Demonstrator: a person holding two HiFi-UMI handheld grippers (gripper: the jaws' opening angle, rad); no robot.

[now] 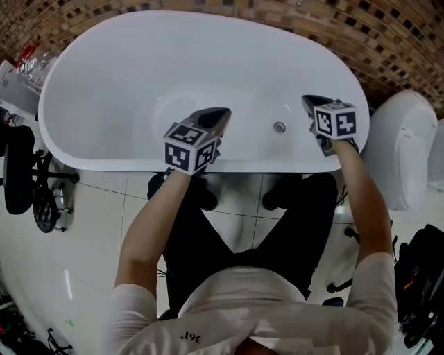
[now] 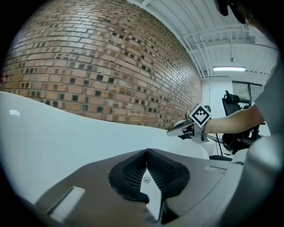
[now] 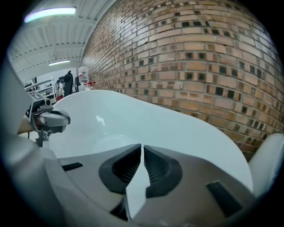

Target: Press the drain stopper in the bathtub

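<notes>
A white oval bathtub [image 1: 104, 142] fills the head view. A small round chrome fitting [image 1: 279, 127] sits on its near inner wall, between the two grippers. My left gripper [image 1: 220, 115] hovers over the tub's near side, left of the fitting, jaws shut and empty. My right gripper [image 1: 309, 102] is held over the tub's right end, just right of the fitting, also shut on nothing. In the left gripper view the closed jaws [image 2: 146, 151] point along the tub toward the right gripper [image 2: 188, 126]. The right gripper view shows its jaws [image 3: 142, 147] and the left gripper [image 3: 48, 119].
A brick wall [image 1: 312, 17] curves behind the tub. A white toilet [image 1: 406, 152] stands close at the right. A black chair [image 1: 21, 170] and clear bottles [image 1: 28, 66] are at the left. The person's legs stand against the tub's near rim on a tiled floor [image 1: 97, 208].
</notes>
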